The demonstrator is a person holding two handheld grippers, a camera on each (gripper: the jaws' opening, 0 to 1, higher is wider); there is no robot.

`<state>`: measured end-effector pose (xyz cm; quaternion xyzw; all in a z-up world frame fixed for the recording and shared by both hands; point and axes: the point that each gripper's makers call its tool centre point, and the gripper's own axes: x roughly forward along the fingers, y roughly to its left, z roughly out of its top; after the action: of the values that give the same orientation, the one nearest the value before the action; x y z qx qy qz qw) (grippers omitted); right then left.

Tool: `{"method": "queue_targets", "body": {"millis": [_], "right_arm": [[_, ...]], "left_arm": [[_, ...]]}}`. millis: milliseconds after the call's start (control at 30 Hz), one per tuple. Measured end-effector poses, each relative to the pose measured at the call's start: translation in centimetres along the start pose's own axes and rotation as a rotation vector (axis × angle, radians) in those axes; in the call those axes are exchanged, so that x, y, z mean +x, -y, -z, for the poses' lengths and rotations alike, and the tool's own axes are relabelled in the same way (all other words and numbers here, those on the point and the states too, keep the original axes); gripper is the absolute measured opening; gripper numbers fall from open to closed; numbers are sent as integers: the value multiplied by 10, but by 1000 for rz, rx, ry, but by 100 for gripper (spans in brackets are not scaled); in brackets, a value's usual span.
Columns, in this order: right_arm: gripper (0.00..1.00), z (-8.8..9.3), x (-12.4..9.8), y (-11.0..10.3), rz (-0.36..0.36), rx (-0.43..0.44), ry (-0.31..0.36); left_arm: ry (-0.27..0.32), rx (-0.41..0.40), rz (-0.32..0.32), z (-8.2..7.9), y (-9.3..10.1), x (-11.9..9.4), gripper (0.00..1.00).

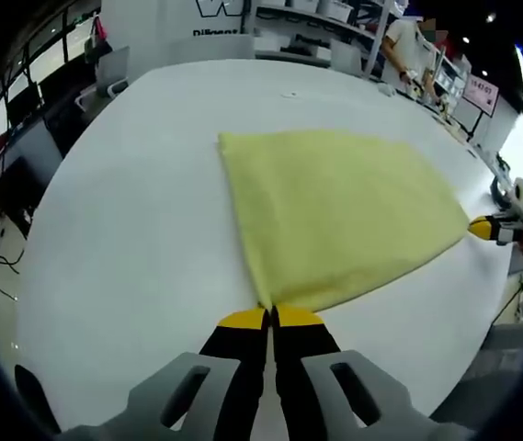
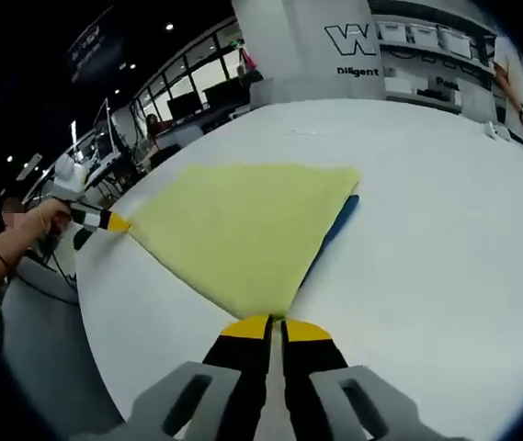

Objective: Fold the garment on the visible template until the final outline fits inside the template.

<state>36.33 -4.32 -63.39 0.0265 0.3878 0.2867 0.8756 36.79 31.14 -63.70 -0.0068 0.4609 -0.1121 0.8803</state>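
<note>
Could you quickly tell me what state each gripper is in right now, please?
Left gripper: shut on a corner of the yellow garment.
Right gripper: shut on another corner of the same garment.

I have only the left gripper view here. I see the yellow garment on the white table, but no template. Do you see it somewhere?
Observer: Yes, probably. In the right gripper view a blue strip shows from under one edge of the yellow garment.
Operator: Is the right gripper closed on the cloth? For me it is small, at the far corner.
Observer: Its own view shows the right gripper shut on a pointed corner of the garment.
Operator: And my left gripper, seen from that side?
Observer: There the left gripper pinches the opposite corner near the table edge, and a hand holds it.
</note>
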Motion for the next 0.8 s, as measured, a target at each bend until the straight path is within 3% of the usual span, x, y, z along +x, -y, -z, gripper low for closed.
{"method": "queue_targets", "body": {"millis": [167,533,800], "right_arm": [[1,2,2,3,8,9,-1],[1,-2,7,-1,-44,46,45],[0,-4,10,-4,-59,-6,51]], "left_arm": [[-1,3,2,0,1,0,0],[-4,4,5,1,2,-1,0],[-6,3,5,1,1,0,0]]}}
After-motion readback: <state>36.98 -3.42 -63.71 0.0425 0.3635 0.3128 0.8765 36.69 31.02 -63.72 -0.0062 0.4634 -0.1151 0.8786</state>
